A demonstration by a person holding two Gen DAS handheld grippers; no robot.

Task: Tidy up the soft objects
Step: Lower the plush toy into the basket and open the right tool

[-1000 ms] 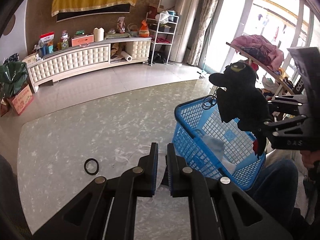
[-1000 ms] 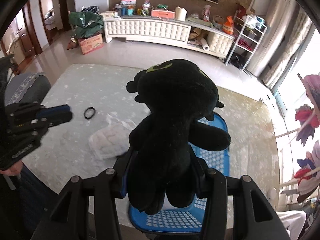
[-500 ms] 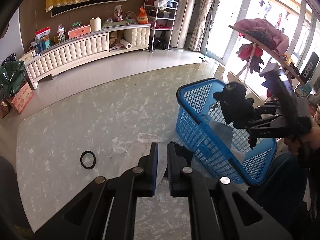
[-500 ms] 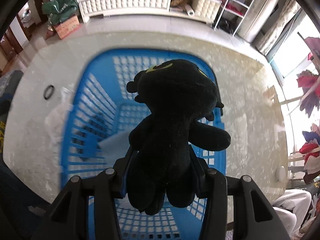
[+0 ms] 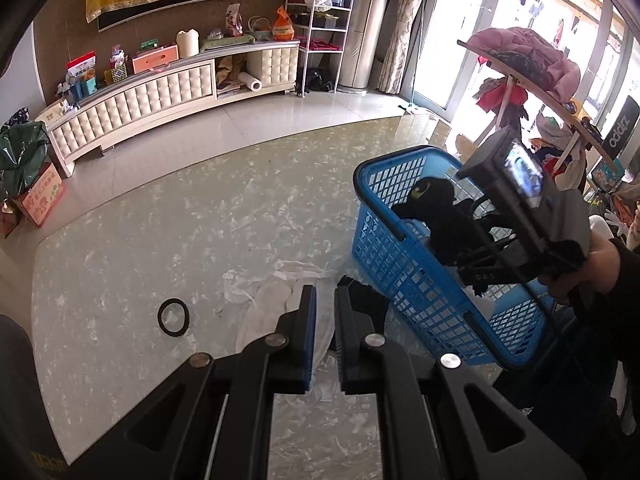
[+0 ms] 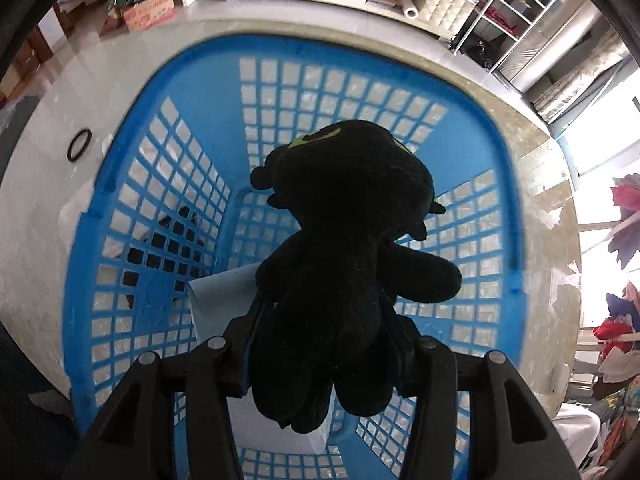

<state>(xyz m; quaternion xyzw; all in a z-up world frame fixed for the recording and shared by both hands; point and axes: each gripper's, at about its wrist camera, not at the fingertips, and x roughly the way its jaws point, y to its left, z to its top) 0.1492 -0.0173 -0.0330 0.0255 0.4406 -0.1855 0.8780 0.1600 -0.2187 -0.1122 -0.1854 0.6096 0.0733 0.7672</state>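
My right gripper (image 6: 326, 312) is shut on a black plush toy (image 6: 344, 240) and holds it inside the blue plastic basket (image 6: 200, 92), above a light blue cloth (image 6: 224, 292) on the basket floor. The left wrist view shows the toy (image 5: 448, 216) down between the basket walls (image 5: 404, 268) with the right gripper (image 5: 480, 260) behind it. My left gripper (image 5: 325, 296) is nearly shut and empty, low over the marble table. A white plastic-wrapped soft item (image 5: 280, 304) and a black soft item (image 5: 366, 300) lie just ahead of it, left of the basket.
A black ring (image 5: 173, 317) lies on the table at the left, also in the right wrist view (image 6: 79, 146). A white cabinet (image 5: 160, 92) with clutter stands across the floor. A clothes rack (image 5: 528, 64) stands at the right.
My right gripper has brought the black plush toy from above the basket down into it. My left gripper has stayed shut over the white item.
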